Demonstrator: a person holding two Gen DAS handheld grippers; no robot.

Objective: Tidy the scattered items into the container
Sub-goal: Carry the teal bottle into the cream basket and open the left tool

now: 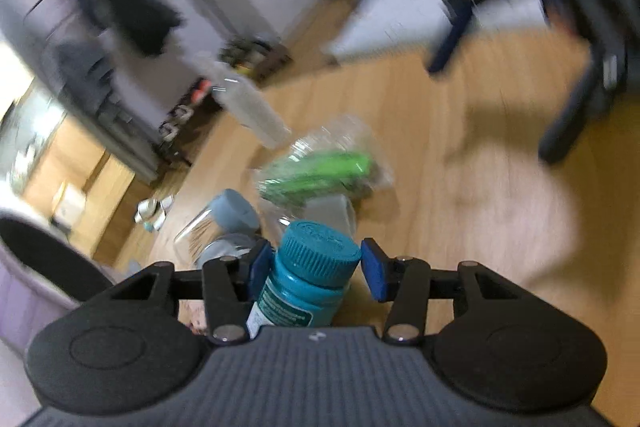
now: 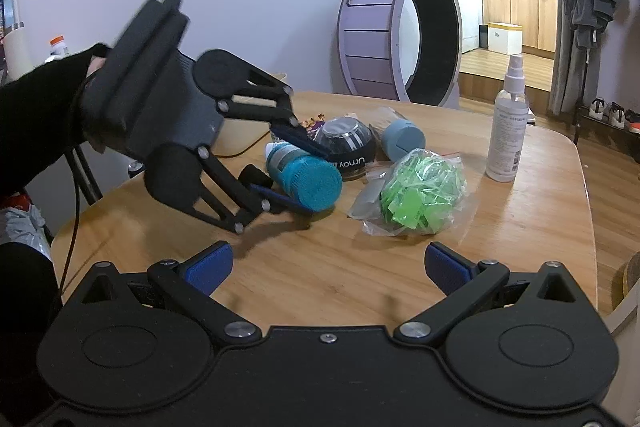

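Observation:
A teal pill bottle (image 1: pixel 304 291) with a ribbed teal cap lies between the blue pads of my left gripper (image 1: pixel 316 263), which is shut on it. In the right wrist view the left gripper (image 2: pixel 310 179) holds the bottle (image 2: pixel 288 163) tilted just above the wooden table (image 2: pixel 320 267), cap towards the camera. A cream tub (image 2: pixel 240 135) sits behind that gripper, mostly hidden. My right gripper (image 2: pixel 328 263) stands open low over the table's near side, nothing between its fingers.
On the table lie a bag of green pieces (image 2: pixel 420 195), a dark gyro ball (image 2: pixel 348 147), a jar with a grey-blue lid (image 2: pixel 402 139) and an upright spray bottle (image 2: pixel 506 131). A purple wheel (image 2: pixel 400 35) stands behind the table. The left wrist view is blurred.

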